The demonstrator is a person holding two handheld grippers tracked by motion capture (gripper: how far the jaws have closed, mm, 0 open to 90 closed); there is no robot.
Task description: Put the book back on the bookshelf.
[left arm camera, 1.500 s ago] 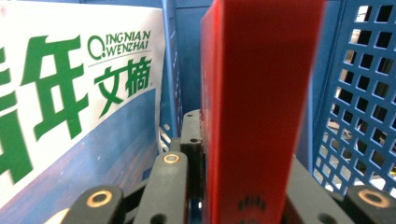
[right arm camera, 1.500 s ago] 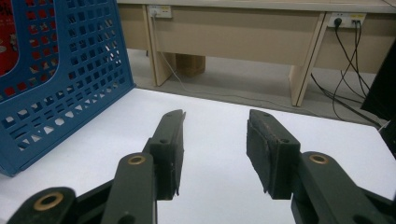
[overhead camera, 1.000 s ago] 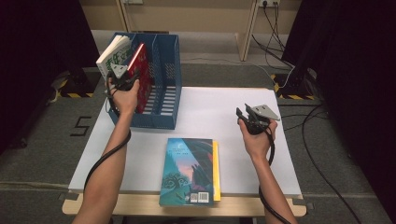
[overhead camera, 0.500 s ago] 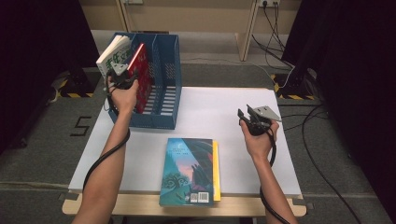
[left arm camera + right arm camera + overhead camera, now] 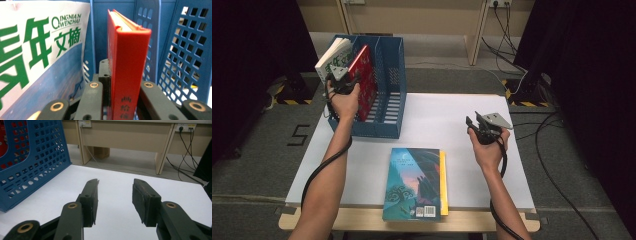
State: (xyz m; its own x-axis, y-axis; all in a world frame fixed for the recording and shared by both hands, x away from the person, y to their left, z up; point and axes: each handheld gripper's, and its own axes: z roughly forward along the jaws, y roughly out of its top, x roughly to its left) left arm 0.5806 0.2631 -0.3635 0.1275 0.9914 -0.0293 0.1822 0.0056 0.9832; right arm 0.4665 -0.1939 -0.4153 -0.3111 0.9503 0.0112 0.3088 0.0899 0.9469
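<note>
A red hardback book stands upright in the blue file rack at the table's far left. My left gripper is shut on its spine end; in the left gripper view the red book sits clamped in my left gripper. A white magazine with green lettering leans in the slot to its left, close beside the gripper. My right gripper is held above the table's right side, open, with nothing between its jaws.
A teal book with a yellow spine lies flat near the front edge of the white table. The rack's perforated wall stands to the left of my right gripper. Cables trail on the floor at right.
</note>
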